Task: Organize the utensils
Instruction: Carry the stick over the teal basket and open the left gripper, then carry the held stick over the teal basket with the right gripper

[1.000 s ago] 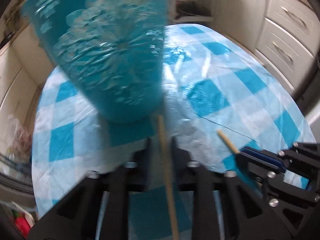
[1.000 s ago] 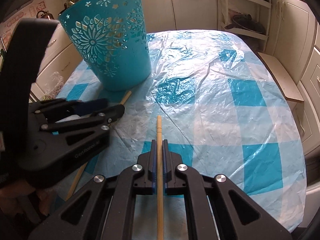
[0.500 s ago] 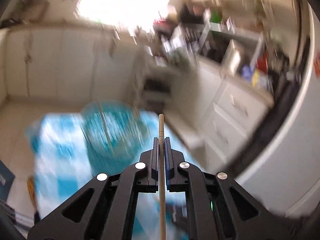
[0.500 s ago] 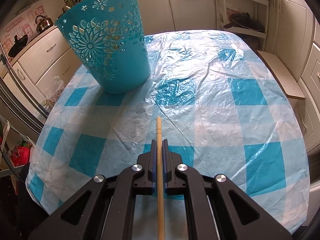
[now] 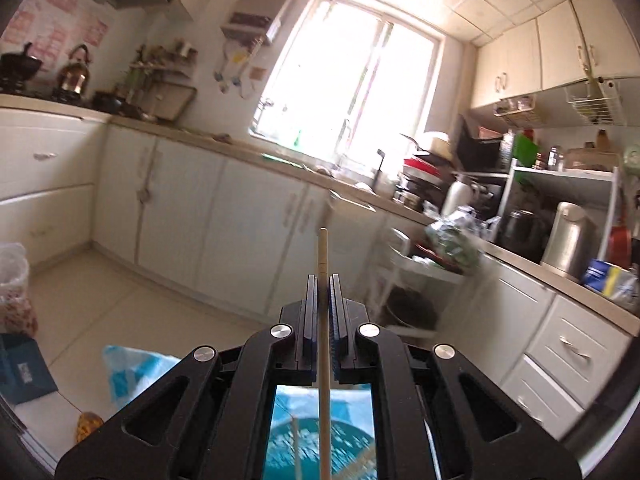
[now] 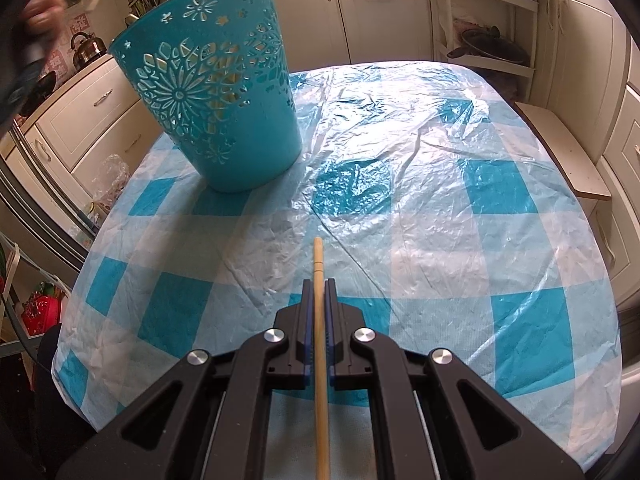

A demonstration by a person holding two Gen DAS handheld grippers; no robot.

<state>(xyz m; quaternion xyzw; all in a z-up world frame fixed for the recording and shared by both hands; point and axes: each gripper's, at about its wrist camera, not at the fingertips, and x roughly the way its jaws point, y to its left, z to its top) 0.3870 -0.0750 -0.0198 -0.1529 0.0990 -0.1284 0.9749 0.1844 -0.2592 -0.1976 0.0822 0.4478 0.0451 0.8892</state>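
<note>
**Two chopsticks pinched, basket waiting**

Using the teal basket (image 6: 216, 108) as the landmark. The left gripper (image 5: 323, 280) is clamped tight on a chopstick (image 5: 322, 252) and sits above the basket, pointing out at the kitchen; you can see the basket's inside through the frame under it, with another stick already in there. Looks like the drop-in step: next it'd need tipping down so the stick clears the rim before letting go.

The right gripper (image 6: 318, 284) is well in front of the basket, a bit to its right, squeezed shut on a second chopstick (image 6: 317, 260) over the table (image 6: 500, 200).

The table's checked blue-and-white cloth has crinkly plastic over it. White cabinets (image 6: 404, 12) stand behind the basket.
</note>
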